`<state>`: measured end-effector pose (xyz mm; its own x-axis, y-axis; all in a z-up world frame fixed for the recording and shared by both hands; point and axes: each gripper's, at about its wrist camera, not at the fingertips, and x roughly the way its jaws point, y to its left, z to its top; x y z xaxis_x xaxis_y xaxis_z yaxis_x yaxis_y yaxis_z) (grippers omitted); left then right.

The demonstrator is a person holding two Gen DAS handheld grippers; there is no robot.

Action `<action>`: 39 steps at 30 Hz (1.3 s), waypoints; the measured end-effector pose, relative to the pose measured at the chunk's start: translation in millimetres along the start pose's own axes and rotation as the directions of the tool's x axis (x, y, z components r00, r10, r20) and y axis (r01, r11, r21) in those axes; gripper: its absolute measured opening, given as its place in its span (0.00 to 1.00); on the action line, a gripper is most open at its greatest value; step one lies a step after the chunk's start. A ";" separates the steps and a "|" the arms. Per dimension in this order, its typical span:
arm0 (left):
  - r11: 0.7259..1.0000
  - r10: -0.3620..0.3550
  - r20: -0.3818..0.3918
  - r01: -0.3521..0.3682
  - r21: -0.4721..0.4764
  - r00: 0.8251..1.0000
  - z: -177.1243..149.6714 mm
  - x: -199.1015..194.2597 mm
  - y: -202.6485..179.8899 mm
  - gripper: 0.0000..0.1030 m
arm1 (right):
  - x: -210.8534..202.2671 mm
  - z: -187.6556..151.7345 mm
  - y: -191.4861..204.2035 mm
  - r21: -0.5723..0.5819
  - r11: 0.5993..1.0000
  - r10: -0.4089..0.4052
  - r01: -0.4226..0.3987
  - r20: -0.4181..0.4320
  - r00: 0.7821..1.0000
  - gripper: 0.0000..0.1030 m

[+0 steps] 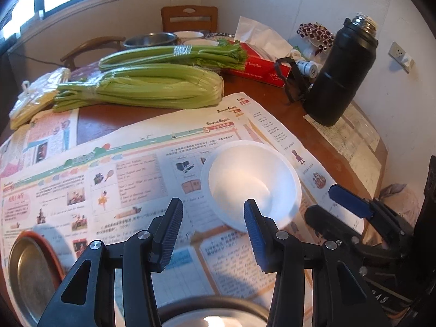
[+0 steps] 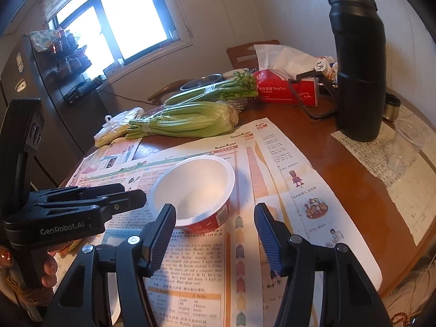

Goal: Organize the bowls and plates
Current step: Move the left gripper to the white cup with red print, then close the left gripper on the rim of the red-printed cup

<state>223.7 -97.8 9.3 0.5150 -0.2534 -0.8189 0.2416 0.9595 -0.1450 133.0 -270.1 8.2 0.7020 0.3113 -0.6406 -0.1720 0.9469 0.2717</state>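
Observation:
A white paper bowl (image 1: 252,182) with a red outside (image 2: 194,188) stands empty on newspaper on the round table. My left gripper (image 1: 214,207) is open, its right fingertip at the bowl's near rim, nothing between the fingers. My right gripper (image 2: 215,212) is open and empty, just in front of the bowl; it also shows at the right of the left wrist view (image 1: 346,207). A metal plate with a red rim (image 1: 30,275) lies at the table's near left edge. A steel bowl (image 1: 150,39) and white dishes (image 1: 189,35) sit at the far side.
Two celery bunches (image 1: 141,87) lie across the back of the table. A red tissue box (image 1: 259,66), a tall black flask (image 1: 343,73), a clear plastic cup (image 2: 406,144) and a small steel cup (image 2: 391,107) stand to the right. Chairs (image 1: 189,17) are behind.

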 end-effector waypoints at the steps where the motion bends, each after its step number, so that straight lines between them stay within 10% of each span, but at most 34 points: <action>1: 1.000 -0.003 -0.005 0.003 -0.001 1.000 2.3 3.0 0.0 0.47 | 3.7 1.0 -0.4 -0.002 1.000 -0.003 0.003 -0.003 1.000 0.57; 25: 0.999 -0.043 -0.055 0.043 -0.002 0.998 9.3 44.9 3.1 0.47 | 60.0 1.1 -5.6 0.014 0.999 0.041 -0.040 -0.113 0.993 0.58; 39: 0.998 -0.068 -0.091 0.070 0.010 0.994 6.4 55.9 1.4 0.29 | 60.2 -4.5 9.6 -0.046 0.994 0.098 -0.103 -0.101 0.990 0.52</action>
<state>258.1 -111.4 -33.1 0.4204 -0.3062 -0.8541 0.2849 0.9383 -0.1962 170.5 -241.9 -31.0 0.6080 0.4093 -0.6803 -0.2748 0.9124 0.3034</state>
